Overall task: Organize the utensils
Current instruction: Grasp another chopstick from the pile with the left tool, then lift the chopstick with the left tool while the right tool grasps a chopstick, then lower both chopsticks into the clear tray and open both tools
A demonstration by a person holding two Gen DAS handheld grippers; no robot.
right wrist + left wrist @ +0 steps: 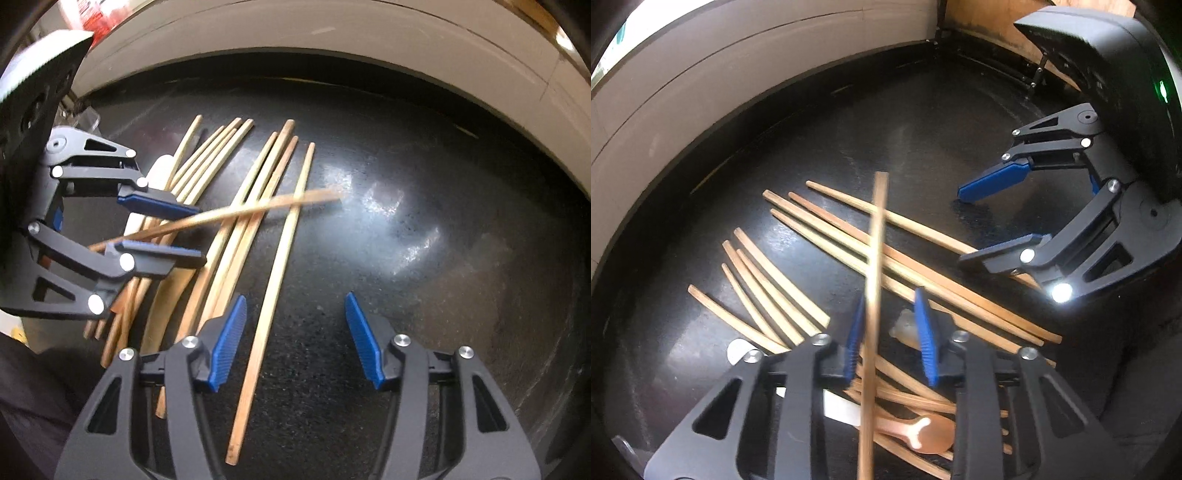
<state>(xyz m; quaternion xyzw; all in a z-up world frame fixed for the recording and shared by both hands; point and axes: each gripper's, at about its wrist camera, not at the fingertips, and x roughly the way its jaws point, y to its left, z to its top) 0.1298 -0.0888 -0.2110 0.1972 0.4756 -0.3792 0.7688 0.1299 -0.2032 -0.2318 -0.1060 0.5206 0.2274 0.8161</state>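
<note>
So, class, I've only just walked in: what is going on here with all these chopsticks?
A person holding two claws is sorting wooden chopsticks scattered on a black table. The left claw has a blurred chopstick between its fingers, raised above the pile; its jaws look partly open, so the grip is uncertain. The right claw is open and empty, low over the table with one chopstick lying between its fingers. A small spoon lies among the sticks below the left claw.

I see a glossy black table [424, 258] carrying a loose spread of wooden chopsticks [273, 280], with a pinkish spoon [923, 437] among them.
</note>
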